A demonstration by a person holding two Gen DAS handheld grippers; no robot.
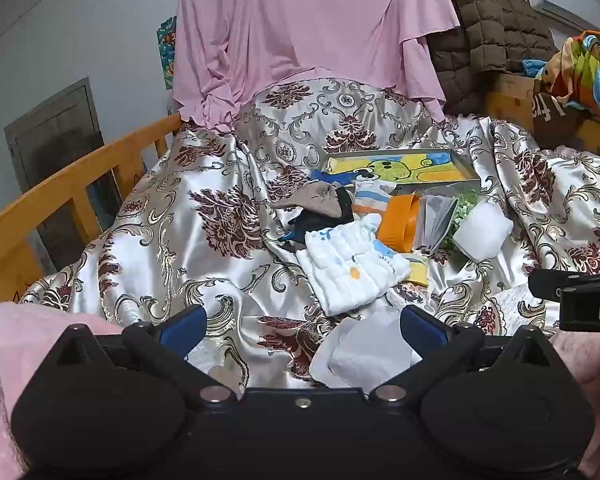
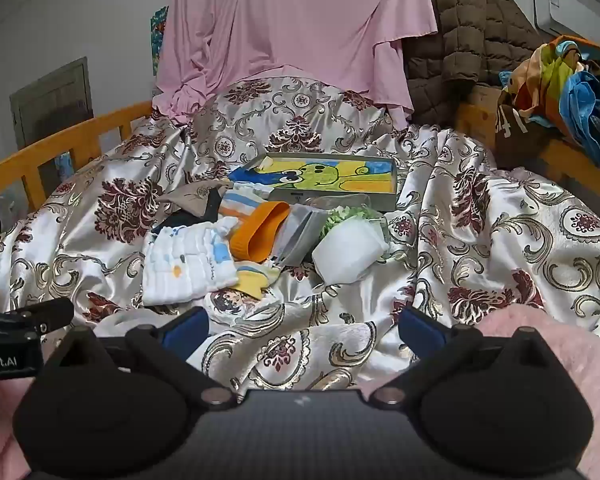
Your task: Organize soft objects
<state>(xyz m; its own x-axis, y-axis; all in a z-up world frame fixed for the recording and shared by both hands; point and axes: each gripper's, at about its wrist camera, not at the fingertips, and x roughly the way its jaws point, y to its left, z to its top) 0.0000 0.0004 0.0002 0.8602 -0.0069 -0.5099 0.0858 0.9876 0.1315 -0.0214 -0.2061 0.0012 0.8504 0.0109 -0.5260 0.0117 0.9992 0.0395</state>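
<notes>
A heap of soft things lies mid-bed on a patterned satin cover [image 1: 172, 248]: a white folded cloth [image 1: 352, 268] [image 2: 188, 268], an orange cuff-like piece [image 1: 398, 222] [image 2: 260, 236], grey folded fabric [image 1: 436, 220] [image 2: 300, 232], a white cup-shaped piece [image 1: 482, 232] [image 2: 348, 250], a taupe cloth [image 1: 312, 200] [image 2: 192, 200] and a yellow sock [image 2: 256, 280]. Behind them sits a grey tray [image 1: 468, 168] [image 2: 392, 196] lined with a frog-print cloth [image 2: 320, 176]. My left gripper [image 1: 300, 326] is open above white tissue [image 1: 364, 354]. My right gripper [image 2: 302, 326] is open over bare cover, short of the heap.
A pink sheet [image 1: 300, 24] and a brown quilted coat [image 1: 488, 32] hang at the back. An orange wooden rail [image 1: 72, 196] bounds the bed's left side. Colourful bags [image 2: 572, 96] pile at the right. Pink fluffy fabric [image 2: 560, 360] lies beside each gripper.
</notes>
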